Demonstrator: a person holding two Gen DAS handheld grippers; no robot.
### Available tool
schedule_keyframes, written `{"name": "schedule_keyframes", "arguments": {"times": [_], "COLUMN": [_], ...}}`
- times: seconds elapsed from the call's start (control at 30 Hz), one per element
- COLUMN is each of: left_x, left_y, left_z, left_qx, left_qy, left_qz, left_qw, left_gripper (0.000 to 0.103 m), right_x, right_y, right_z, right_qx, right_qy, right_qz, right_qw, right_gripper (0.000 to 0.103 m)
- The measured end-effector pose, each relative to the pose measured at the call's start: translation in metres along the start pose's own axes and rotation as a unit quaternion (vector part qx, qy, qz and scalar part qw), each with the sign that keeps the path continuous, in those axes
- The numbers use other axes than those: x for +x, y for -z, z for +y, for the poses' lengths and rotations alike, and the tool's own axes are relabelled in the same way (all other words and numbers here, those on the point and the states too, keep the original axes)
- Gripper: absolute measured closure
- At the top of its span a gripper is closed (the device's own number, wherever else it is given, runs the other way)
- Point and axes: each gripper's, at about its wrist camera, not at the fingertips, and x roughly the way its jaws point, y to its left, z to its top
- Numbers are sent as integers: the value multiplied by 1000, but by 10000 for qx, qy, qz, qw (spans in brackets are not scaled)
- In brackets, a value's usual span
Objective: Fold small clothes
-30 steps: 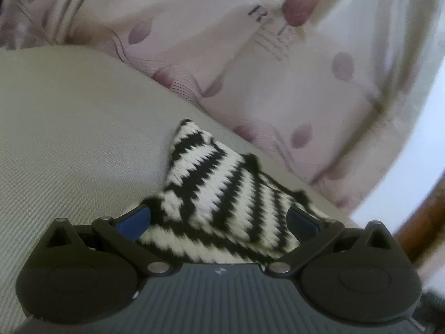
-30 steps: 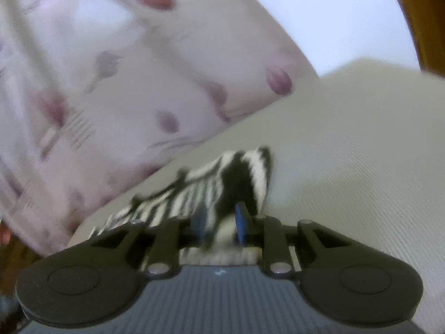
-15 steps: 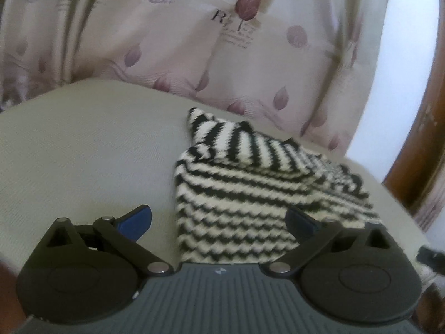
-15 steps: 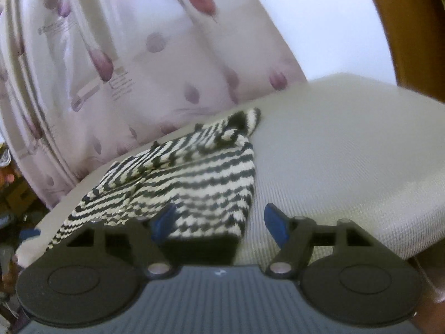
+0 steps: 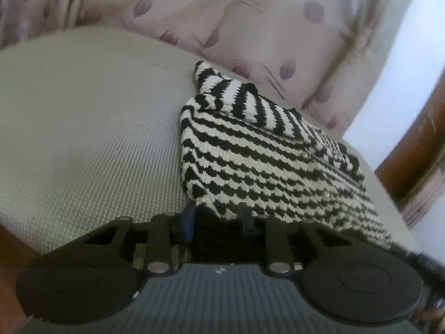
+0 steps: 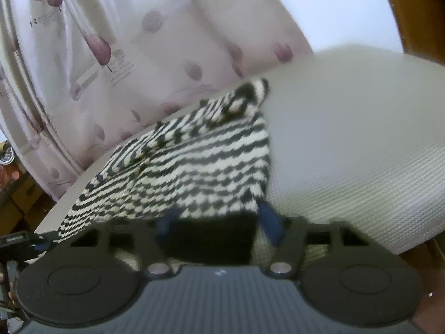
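Striped knit garment (image 5: 267, 150) lay flat on table (image 5: 91, 128), long axis running left-right. Left tongs (image 5: 215, 217) & right tongs (image 6: 219, 217) both closing on near hem corners.

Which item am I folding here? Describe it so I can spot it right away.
Find the pale grey textured cushion in front of the tulip-print curtain. Lying on it is the knitted garment, its near edge at the gripper fingers. Its black-and-white zigzag stripes set it apart from everything plain around it.
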Motion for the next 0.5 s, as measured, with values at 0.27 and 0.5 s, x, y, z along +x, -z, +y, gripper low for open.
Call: {"name": "schedule_keyframes", "arguments": {"times": [0.27, 0.5], "left_x": [-1, -1], "left_y": [-2, -3], "left_z": [17, 11], "left_qx": [-297, 158], "left_qy": [355, 660], "left_qz": [86, 202], "left_qw": [9989, 9975], "left_gripper": [92, 50], "right_x": [-2, -5], "right_y": [-2, -9], "right_z": [-9, -24], "right_qx": [398, 600], "right_qy": [-151, -127], "right_qz": [117, 193], "right_qw": [9990, 9979], "right_gripper": [89, 86]}}
